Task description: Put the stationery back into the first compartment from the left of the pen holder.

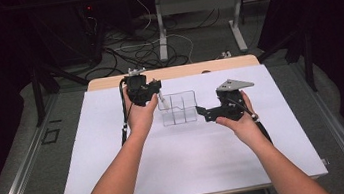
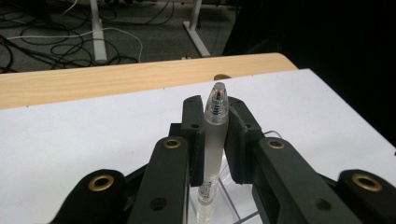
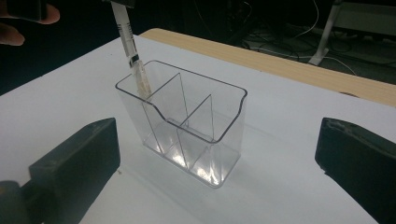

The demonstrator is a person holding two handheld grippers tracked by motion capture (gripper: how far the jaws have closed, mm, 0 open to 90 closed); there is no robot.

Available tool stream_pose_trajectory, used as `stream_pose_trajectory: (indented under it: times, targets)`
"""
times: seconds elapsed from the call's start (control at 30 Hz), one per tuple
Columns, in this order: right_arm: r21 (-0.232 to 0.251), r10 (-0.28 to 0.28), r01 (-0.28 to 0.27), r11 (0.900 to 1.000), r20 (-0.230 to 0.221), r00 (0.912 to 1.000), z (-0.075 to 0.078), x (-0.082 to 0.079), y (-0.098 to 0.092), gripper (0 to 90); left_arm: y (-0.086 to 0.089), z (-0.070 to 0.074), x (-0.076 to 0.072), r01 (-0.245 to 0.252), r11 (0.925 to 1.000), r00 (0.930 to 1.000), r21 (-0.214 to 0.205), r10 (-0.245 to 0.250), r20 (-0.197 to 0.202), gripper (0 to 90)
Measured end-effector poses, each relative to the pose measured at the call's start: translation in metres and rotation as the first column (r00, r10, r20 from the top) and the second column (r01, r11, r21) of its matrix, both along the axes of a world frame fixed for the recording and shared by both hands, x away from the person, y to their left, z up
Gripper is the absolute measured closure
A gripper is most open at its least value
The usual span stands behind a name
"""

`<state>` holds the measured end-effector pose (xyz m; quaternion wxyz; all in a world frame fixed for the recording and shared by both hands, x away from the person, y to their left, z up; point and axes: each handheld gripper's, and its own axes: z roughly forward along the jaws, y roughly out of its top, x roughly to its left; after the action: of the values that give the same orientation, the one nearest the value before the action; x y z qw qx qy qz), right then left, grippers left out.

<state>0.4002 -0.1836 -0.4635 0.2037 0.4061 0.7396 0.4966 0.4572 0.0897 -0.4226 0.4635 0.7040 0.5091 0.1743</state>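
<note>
Now, pen [image 2: 215,140]: gripped by the closed jaws of the left gripper [image 2: 215,135], lower end just inside the clear organizer [image 3: 187,126], center frame.
Right gripper [image 3: 210,154]: jaws open, holding nothing.
Risk: pen may catch the divider and tip the unheld organizer on the tabletop [image 1: 188,160].

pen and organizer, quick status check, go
Left hand-held gripper shut on pen, lower end dipping into clear organizer end compartment. Right hand-held gripper open, facing organizer. Nothing in the way.

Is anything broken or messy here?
No, nothing stands out. The clear box stands upright and whole on the white table. The left gripper holds a pen, dipping it into one end slot.
</note>
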Motion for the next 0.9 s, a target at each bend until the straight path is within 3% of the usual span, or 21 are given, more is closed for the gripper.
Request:
stream_pose_trajectory:
  times: [0.27,0.6,0.8,0.9]
  targets:
    - [0.001,0.001,-0.001,1.0000,-0.010,0.9999,-0.001,0.000,0.000,0.0,-0.006,-0.006,0.003,0.020,0.9992,0.9993,0.034,-0.019,-0.033,79.8]
    - [-0.006,0.008,-0.008,0.9999,-0.018,0.9998,-0.003,0.000,0.000,0.0,-0.015,-0.014,0.005,0.061,0.9906,0.9966,0.122,-0.054,-0.061,79.7]
    - [-0.004,0.009,-0.010,0.9999,-0.017,0.9998,-0.004,0.000,0.001,0.0,-0.017,-0.013,0.004,0.062,0.9885,0.9967,0.138,-0.054,-0.061,79.4]
    - [-0.005,0.008,-0.008,1.0000,-0.018,0.9998,-0.004,0.000,0.001,0.0,-0.015,-0.010,0.002,0.055,0.9906,0.9978,0.125,-0.050,-0.043,76.0]
